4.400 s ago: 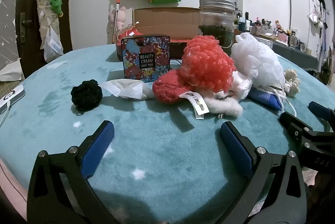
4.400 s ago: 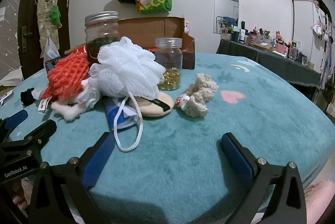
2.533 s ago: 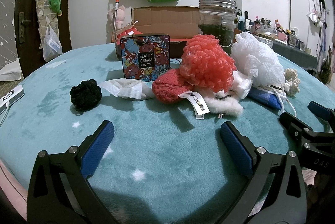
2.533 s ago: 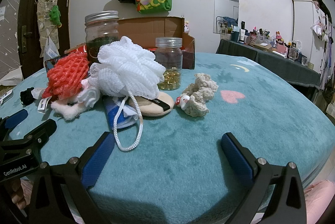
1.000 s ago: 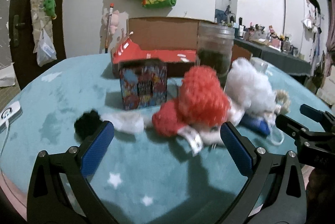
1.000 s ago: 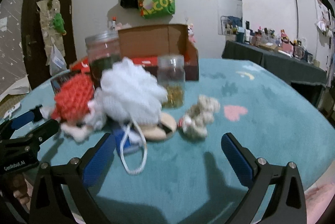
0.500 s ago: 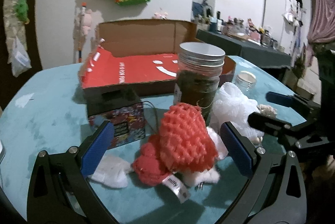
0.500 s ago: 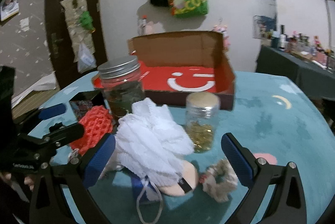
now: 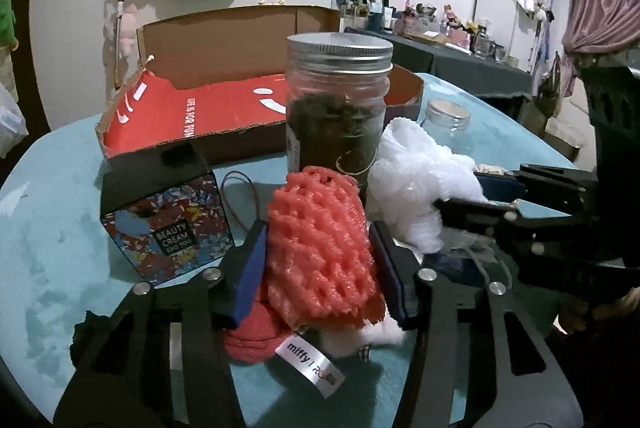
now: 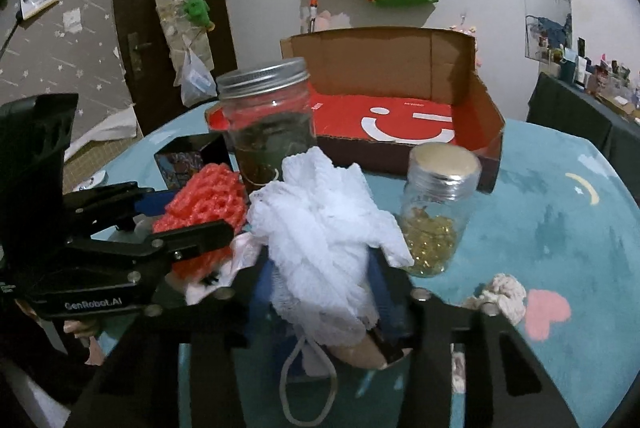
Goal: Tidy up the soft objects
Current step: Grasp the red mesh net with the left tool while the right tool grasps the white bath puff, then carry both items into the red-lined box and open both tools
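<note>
Clamping left tongs (image 9: 320, 260) gripped red foam net (image 9: 320, 248); right tongs (image 10: 324, 292) gripped white loofah (image 10: 320, 228); 12 o'clock, lidded jar (image 9: 338, 108) held dark stuff.

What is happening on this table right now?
A person works two handheld grippers. The left gripper has just closed its fingers on the red foam net; the right gripper has just closed on the white bath pouf. The open cardboard box behind holds no soft items.
</note>
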`<state>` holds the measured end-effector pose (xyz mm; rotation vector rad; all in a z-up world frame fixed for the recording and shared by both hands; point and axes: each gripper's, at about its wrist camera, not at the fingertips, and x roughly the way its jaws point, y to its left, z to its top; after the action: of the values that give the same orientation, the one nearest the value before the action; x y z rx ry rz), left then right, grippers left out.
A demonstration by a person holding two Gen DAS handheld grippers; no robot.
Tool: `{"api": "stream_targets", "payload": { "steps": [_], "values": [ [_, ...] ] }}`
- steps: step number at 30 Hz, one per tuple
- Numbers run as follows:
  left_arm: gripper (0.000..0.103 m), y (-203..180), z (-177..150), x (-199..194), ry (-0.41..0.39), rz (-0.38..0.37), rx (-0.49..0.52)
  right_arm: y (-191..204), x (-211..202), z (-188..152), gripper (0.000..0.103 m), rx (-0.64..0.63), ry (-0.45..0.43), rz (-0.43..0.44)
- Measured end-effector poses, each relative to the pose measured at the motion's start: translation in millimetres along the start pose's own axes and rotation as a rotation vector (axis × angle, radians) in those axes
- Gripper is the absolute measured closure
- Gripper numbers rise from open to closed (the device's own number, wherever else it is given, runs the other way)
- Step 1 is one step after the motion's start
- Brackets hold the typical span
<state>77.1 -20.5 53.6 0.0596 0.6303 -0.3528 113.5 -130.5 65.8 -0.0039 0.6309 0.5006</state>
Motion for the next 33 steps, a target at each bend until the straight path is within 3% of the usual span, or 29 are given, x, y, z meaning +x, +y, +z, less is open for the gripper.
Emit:
{"api": "stream_targets", "payload": {
  "steps": [2, 7, 33],
  "values": [
    [0.057, 0.8, -1.1, -4.5, -0.006, -0.009, -0.01, -0.3, -5.3, -2.3, 0.071, 0.006, -0.02, -0.012],
    [0.057, 4.8, 2.0, -13.2, -0.018, -0.006, -0.013, 3.8, -15.3, -3.5, 0.076, -0.001, -0.062, -0.036],
    [0.057, 19.8, 37.8, -86.8, -0.193, 0.077, 0.031, 10.1, -88.7, 31.1, 0.077, -0.052, -0.231, -0.07]
  ]
}}
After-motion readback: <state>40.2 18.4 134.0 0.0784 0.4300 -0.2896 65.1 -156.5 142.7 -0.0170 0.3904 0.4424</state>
